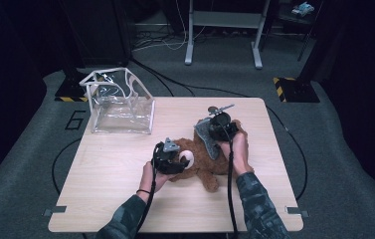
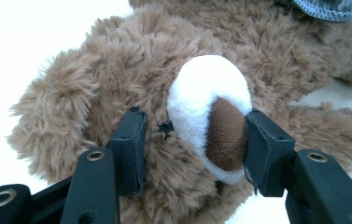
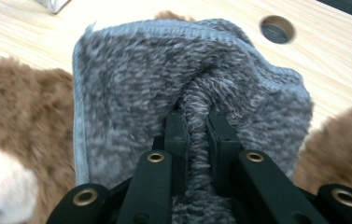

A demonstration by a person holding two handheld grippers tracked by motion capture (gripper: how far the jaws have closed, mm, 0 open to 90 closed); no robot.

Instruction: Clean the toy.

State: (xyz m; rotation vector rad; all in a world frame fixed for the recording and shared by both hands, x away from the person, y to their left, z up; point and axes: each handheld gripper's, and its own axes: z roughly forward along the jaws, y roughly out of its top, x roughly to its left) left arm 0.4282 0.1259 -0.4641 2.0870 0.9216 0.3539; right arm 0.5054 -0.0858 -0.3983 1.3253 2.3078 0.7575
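Observation:
A brown teddy bear (image 1: 210, 167) lies on the wooden table (image 1: 115, 194). My left gripper (image 1: 176, 160) is at its head. In the left gripper view the jaws press into the fur on either side of the white snout (image 2: 201, 88) with its brown nose (image 2: 225, 133), so the left gripper (image 2: 195, 125) is shut on the bear's head. A grey knitted cloth (image 1: 205, 135) lies on the bear's body. My right gripper (image 3: 196, 122) is shut on a pinched fold of this grey cloth (image 3: 136, 79), with brown fur (image 3: 19, 93) beside it. From above, the right gripper (image 1: 214, 134) sits over the bear's middle.
A clear plastic bag (image 1: 120, 104) with white edging stands open at the table's back left corner. A round hole (image 3: 276, 29) shows in the tabletop beyond the bear. Grey carpet, cables and a white frame's legs (image 1: 222, 35) lie beyond the table.

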